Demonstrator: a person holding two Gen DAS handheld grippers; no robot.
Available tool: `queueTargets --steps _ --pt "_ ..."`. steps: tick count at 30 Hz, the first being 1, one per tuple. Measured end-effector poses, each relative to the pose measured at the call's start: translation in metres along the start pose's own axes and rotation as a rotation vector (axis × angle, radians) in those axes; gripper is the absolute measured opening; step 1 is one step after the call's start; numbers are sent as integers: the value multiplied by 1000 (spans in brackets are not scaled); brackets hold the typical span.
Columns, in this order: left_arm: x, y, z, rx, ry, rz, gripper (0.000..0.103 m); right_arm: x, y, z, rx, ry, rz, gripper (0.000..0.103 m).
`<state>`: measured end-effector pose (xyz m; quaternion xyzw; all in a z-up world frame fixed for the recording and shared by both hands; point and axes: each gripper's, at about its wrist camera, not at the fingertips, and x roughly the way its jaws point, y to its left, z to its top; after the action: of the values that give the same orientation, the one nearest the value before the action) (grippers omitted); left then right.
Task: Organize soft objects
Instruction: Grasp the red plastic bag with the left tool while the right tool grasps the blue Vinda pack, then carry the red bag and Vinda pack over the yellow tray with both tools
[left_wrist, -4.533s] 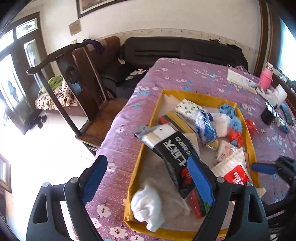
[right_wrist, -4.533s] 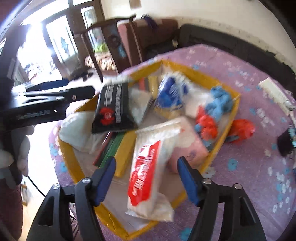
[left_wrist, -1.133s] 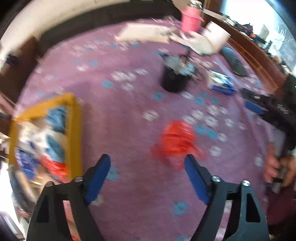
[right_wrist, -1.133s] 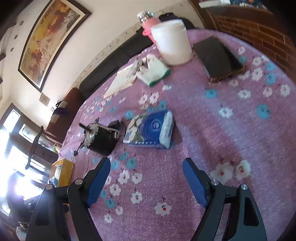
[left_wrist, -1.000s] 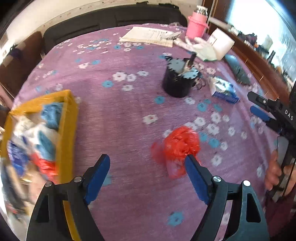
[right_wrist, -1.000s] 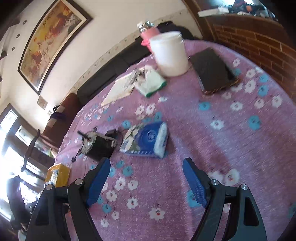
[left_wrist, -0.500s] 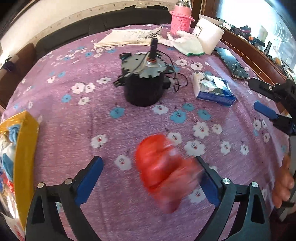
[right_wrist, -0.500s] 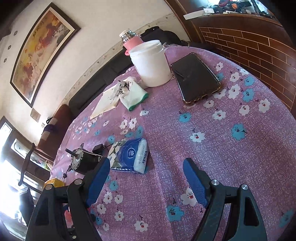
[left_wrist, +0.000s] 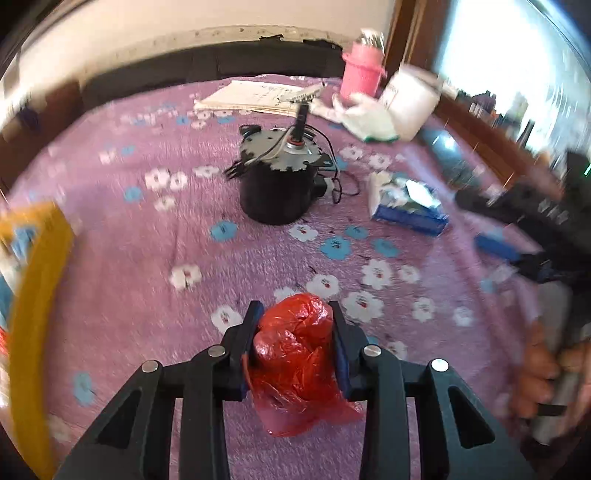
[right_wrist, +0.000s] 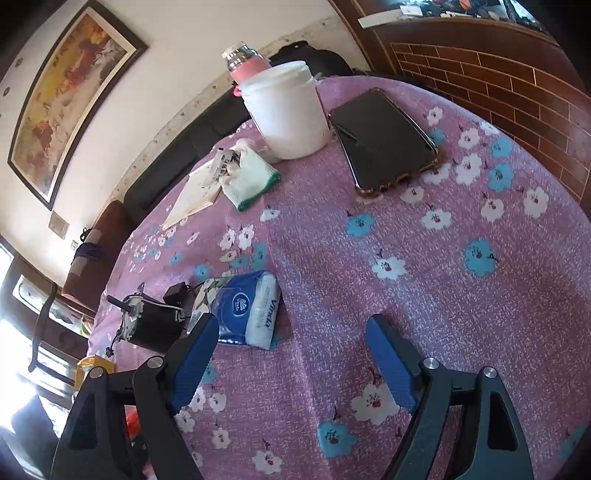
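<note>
My left gripper (left_wrist: 294, 325) is shut on a crumpled red plastic bag (left_wrist: 297, 354), whose loose tail hangs below the jaws over the purple flowered tablecloth (left_wrist: 147, 280). The yellow tray (left_wrist: 37, 280) with soft items lies at the left edge, blurred. A blue tissue pack (left_wrist: 406, 206) lies to the right beyond a black motor (left_wrist: 280, 184). In the right wrist view my right gripper (right_wrist: 291, 354) stands open above the cloth, nothing between its fingers; the blue tissue pack (right_wrist: 251, 310) lies just beyond its left finger. A white glove (right_wrist: 251, 181) lies farther back.
A white tub (right_wrist: 288, 110), a pink flask (right_wrist: 243, 66), a black phone (right_wrist: 384, 136) and a notebook (right_wrist: 195, 195) sit at the table's far side. The motor (right_wrist: 147, 321) trails wires. A brick wall (right_wrist: 517, 74) borders the right. A hand (left_wrist: 543, 369) holds the other gripper's handle.
My left gripper closed on the red bag, which earlier lay loose between its wide jaws. The right gripper stayed open and drifted slightly, the tissue pack now nearer its left finger.
</note>
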<state>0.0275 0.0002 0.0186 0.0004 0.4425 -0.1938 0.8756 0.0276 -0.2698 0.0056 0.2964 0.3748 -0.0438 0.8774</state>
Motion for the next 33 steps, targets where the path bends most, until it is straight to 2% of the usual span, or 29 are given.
queueTargets --steps 2,6,8,9,12,13,15,16,18,21,23,25,27,33 --pt "0 9 -3 -34 -39 -52 34 2 4 -1 -31 -6 -21 87" --pt "2 21 1 -95 -49 -149 41 0 14 -6 -93 -17 -34 88" --pt "3 23 2 -103 -49 -181 44 -10 20 -4 -106 -23 -28 88" --pt "3 23 3 -106 -49 -190 45 -16 30 1 -152 -22 -30 88" --pt "5 21 4 -101 -45 -193 45 -15 76 15 -420 14 -83 89" --pt "4 21 4 -100 -45 -193 45 -7 98 17 -579 60 -98 93" --pt "4 21 4 -100 -44 -194 45 15 120 12 -802 143 -154 95" --pt "4 21 4 -101 -44 -196 45 27 125 8 -882 172 -195 95" --pt "4 22 4 -105 -44 -201 45 47 122 4 -947 220 -241 95" --pt "4 22 4 -99 -43 -197 45 69 113 5 -935 269 -221 94" --pt "3 20 4 -84 -41 -183 44 78 110 6 -902 279 -200 89" --pt "3 19 4 -77 -40 -164 35 77 107 9 -821 295 -144 72" --pt "4 22 4 -87 -34 -179 30 74 106 9 -761 305 -117 64" --pt "3 26 4 -104 -34 -208 30 16 96 -16 -596 269 -63 60"
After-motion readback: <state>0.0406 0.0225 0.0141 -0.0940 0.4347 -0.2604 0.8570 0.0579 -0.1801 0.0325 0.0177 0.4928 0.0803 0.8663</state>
